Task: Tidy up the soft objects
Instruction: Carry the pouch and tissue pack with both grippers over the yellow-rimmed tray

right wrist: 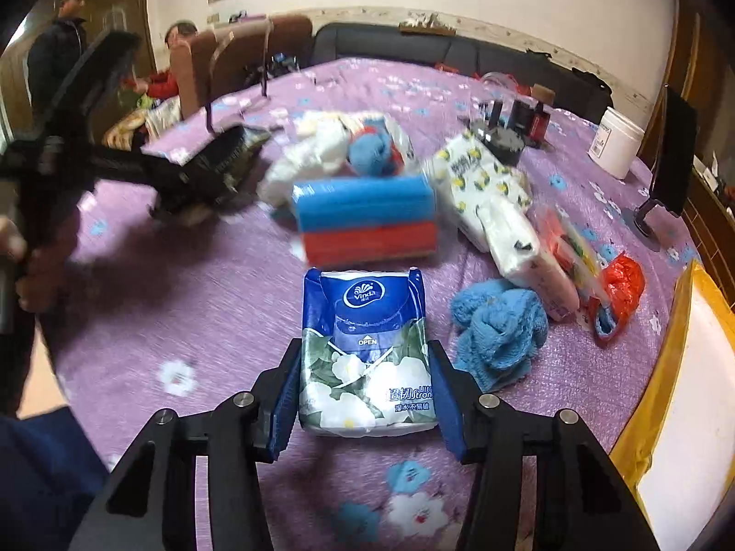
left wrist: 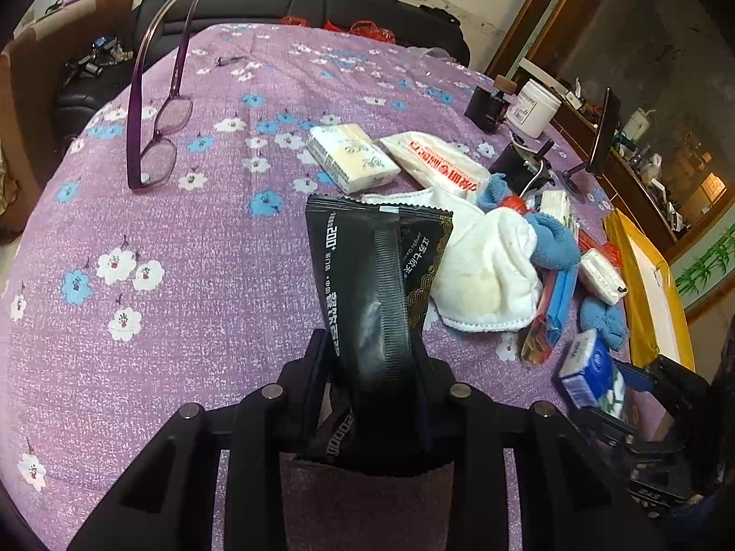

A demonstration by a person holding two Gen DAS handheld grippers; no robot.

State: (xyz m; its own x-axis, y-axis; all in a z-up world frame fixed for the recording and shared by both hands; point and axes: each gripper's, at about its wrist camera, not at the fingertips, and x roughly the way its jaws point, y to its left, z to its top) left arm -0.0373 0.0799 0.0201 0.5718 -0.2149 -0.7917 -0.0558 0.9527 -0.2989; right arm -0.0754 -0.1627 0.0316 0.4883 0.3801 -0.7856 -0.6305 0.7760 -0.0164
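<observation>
My left gripper [left wrist: 374, 358] is shut on a black foil packet [left wrist: 374, 284] and holds it above the purple flowered tablecloth [left wrist: 183, 275]. My right gripper [right wrist: 365, 381] is shut on a blue Vinda tissue pack [right wrist: 365, 349], which also shows in the left wrist view [left wrist: 592, 372]. A pile of soft things lies beyond: a white face mask [left wrist: 487, 271], blue cloths [right wrist: 500, 330], a cream tissue pack [left wrist: 351, 156], a blue and red sponge pack [right wrist: 367, 220], and a patterned tissue pack [right wrist: 491, 193]. The left gripper shows blurred in the right wrist view [right wrist: 197, 170].
Purple glasses [left wrist: 156, 137] stand at the left of the table. A white jar [left wrist: 535, 108], dark bottles [right wrist: 519, 115] and a phone on a stand [right wrist: 673, 156] are at the far right. A yellow envelope [right wrist: 689, 367] lies along the right edge. People sit behind the table at left.
</observation>
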